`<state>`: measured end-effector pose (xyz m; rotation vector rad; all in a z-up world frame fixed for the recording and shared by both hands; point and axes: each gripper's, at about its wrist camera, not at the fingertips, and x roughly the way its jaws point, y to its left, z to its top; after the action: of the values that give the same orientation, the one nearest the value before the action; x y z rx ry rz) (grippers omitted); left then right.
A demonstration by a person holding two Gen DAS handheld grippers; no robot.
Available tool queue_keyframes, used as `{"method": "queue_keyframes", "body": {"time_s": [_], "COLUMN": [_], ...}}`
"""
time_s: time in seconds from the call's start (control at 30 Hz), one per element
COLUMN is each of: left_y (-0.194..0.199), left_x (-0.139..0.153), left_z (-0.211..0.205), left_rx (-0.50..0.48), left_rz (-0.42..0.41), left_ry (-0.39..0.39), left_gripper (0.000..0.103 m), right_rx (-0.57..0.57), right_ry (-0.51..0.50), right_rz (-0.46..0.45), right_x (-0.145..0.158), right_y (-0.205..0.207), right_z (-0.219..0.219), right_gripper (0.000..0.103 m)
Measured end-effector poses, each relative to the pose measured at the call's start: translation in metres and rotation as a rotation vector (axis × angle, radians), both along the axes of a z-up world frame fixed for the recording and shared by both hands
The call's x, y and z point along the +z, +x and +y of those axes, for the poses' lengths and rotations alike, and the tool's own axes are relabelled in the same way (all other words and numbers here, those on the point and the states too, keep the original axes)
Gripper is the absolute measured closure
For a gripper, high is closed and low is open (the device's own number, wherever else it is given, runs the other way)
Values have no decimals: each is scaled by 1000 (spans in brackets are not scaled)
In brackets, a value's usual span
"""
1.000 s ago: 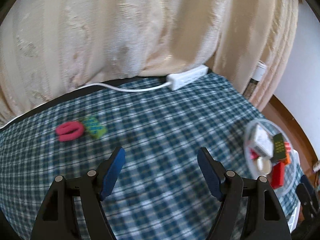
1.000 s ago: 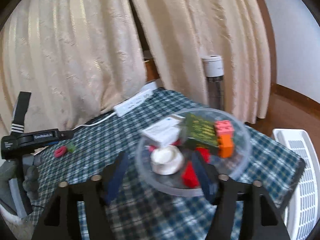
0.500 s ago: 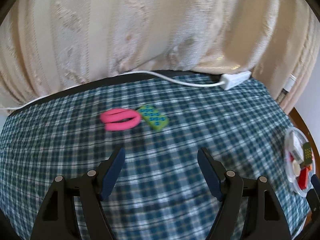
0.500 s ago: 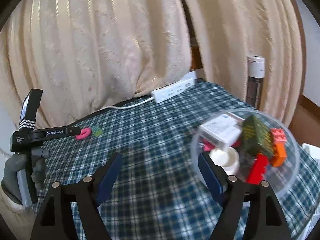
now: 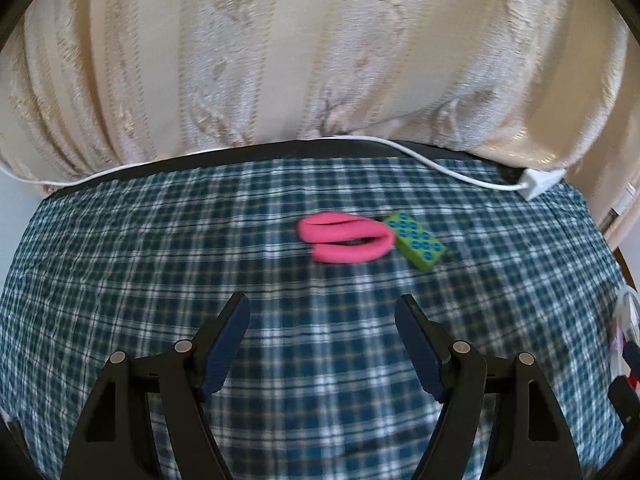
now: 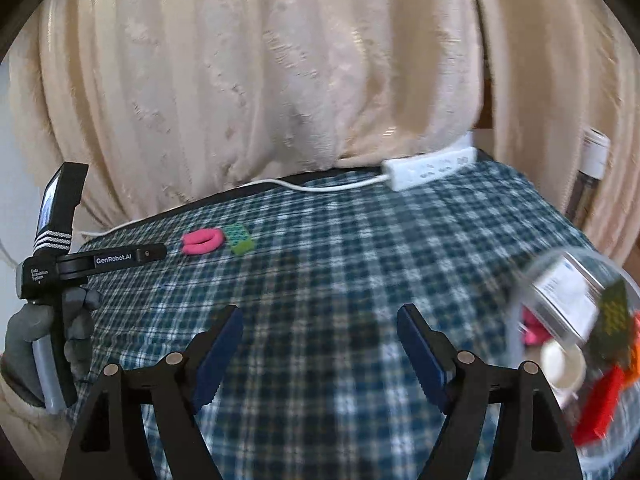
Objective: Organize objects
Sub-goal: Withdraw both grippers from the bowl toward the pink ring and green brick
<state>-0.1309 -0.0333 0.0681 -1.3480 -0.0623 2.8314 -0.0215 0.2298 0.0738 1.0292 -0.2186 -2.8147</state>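
A pink looped band [image 5: 344,237] lies on the checked tablecloth [image 5: 160,280], touching a green block with blue dots [image 5: 416,245] on its right. My left gripper [image 5: 322,320] hovers just short of them, open, nothing between its fingers. From the right wrist view the same pink band [image 6: 202,241] and green block [image 6: 239,238] sit far off at the left, beyond the left tool held in a gloved hand [image 6: 52,328]. My right gripper [image 6: 320,330] is open and empty over bare cloth. A clear round bowl [image 6: 536,280] of sorted pieces stands at its right.
Cream curtains [image 6: 280,80] hang along the table's far edge. A white power strip [image 6: 430,168] and its cord [image 5: 440,164] lie at the back. A tall cylinder [image 6: 588,176] stands behind the table's right corner. The bowl holds a white box, a cup and red and orange blocks.
Both views swung left: the pink band and green block moved from the left toward the middle and closer, the bowl slid to the right edge. The right jaws stand wider than a second ago.
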Motion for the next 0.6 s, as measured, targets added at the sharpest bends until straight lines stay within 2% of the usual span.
{"method": "queue_keyframes", "body": {"time_s": [0.37, 0.6], "left_y": [-12, -20], "left_x": [-4, -12], "left_z": [-36, -55], "left_rx": [73, 113], "left_rz": [-7, -33], "left_ry": [4, 27], "left_gripper": [27, 27], "right_rx": [119, 154], "right_ry": [69, 83], "right_rz": [-65, -107], "right_x": [-21, -34], "right_y": [-86, -131], "right_z": [-65, -89], "right_gripper": [21, 21]}}
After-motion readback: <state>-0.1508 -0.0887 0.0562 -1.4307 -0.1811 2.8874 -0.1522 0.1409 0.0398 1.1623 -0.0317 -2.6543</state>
